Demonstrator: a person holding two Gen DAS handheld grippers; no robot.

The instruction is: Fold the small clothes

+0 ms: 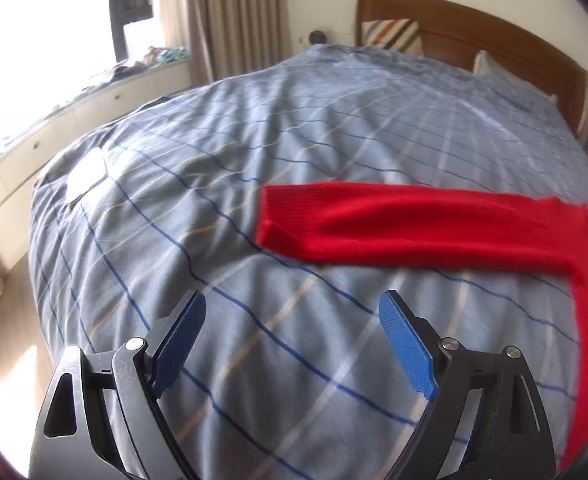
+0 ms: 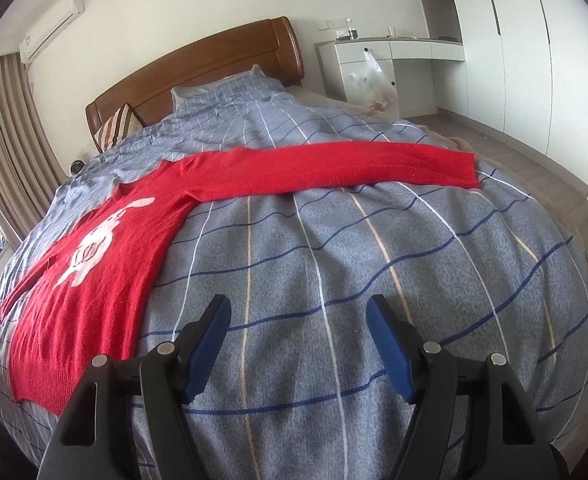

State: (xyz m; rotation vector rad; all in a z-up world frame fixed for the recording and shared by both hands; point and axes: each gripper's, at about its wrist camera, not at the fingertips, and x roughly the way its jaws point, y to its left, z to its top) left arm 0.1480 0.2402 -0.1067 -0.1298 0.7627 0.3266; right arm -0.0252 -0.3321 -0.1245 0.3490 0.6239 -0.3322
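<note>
A red knit sweater (image 2: 106, 264) with a white figure on its front lies flat on the blue plaid bed cover (image 2: 334, 280). One sleeve (image 2: 334, 172) stretches out to the right. In the left wrist view the other sleeve (image 1: 394, 224) stretches left, with its cuff ahead of my left gripper. My left gripper (image 1: 292, 312) is open and empty above the cover, short of that cuff. My right gripper (image 2: 298, 316) is open and empty above bare cover, to the right of the sweater's body and short of the right sleeve.
A wooden headboard (image 2: 214, 64) and a striped pillow (image 1: 392, 36) stand at the bed's far end. A flat white object (image 1: 86, 176) lies on the cover at the left. A window ledge (image 1: 74, 104) with curtains runs along the left; a white desk and wardrobe (image 2: 506, 40) stand to the right.
</note>
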